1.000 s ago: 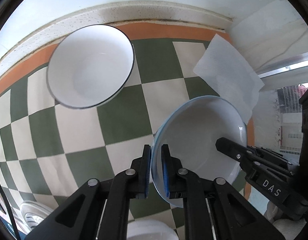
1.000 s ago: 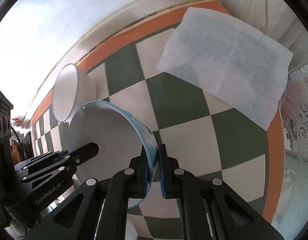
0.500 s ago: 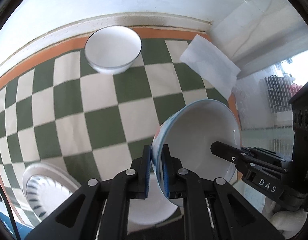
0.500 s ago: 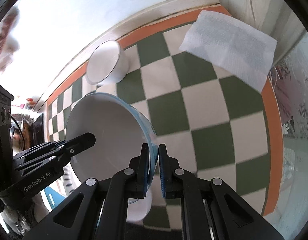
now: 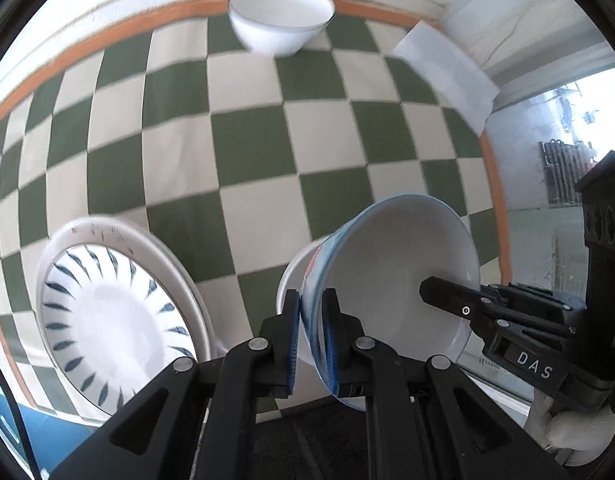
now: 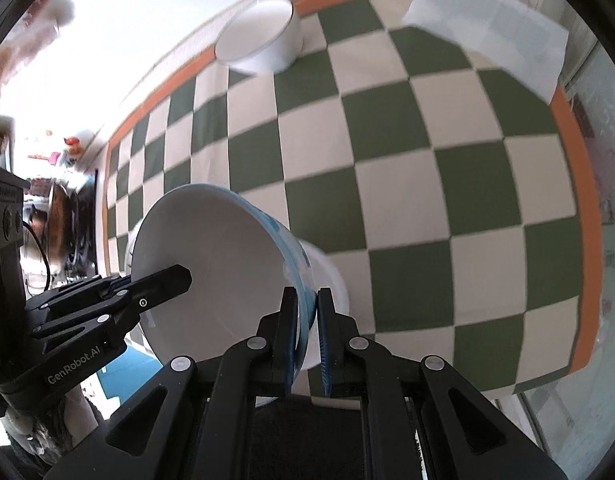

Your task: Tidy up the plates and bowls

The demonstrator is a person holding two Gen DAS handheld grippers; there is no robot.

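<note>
Both grippers hold one blue-rimmed white bowl (image 5: 391, 280), also seen in the right wrist view (image 6: 211, 272), by opposite sides of its rim, tilted above the checked cloth. My left gripper (image 5: 311, 336) is shut on the near rim; my right gripper (image 6: 307, 336) is shut on the other side. A white bowl (image 5: 293, 276) sits right under the held one, mostly hidden. A plate with blue leaf marks (image 5: 107, 312) lies at the near left. A plain white bowl (image 5: 281, 16) stands at the far edge; it also shows in the right wrist view (image 6: 259, 36).
The green and white checked cloth (image 5: 259, 152) with an orange border covers the table. A white paper towel (image 5: 447, 76) lies at the far right corner, also in the right wrist view (image 6: 491, 44). A wall runs along the back. The table's right edge (image 6: 587, 240) is close.
Both grippers have pulled back toward the near edge with the blue-rimmed bowl. The far white bowl has receded, and the leaf plate and the white bowl underneath have come into view.
</note>
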